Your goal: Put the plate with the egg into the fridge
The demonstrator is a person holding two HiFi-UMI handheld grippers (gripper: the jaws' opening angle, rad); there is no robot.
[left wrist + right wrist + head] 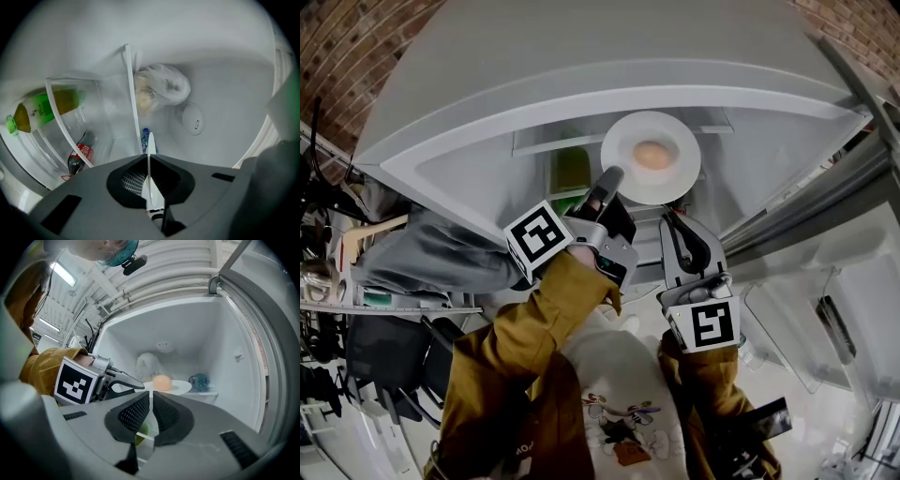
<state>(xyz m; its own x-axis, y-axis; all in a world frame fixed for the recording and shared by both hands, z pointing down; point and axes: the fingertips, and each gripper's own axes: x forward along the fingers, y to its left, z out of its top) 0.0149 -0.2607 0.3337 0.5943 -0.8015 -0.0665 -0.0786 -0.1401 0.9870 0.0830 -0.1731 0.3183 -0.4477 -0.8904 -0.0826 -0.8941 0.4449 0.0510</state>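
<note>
The left tool [607, 180] is clamped on the near rim of the plate [623, 141]. The egg [652, 155] sits just ahead of its jaws, already inside the fridge [225, 333] at shelf [208, 393] level. The right tool [673, 221], pinched together and empty, hangs beside it. By my reckoning, setting the plate down and letting go remain.

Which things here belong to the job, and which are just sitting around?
Job: plate, egg on it, left tool gripping its rim, open fridge.
Lying about: green bottle, red-labelled bottle, plastic bag, all in the fridge.
</note>
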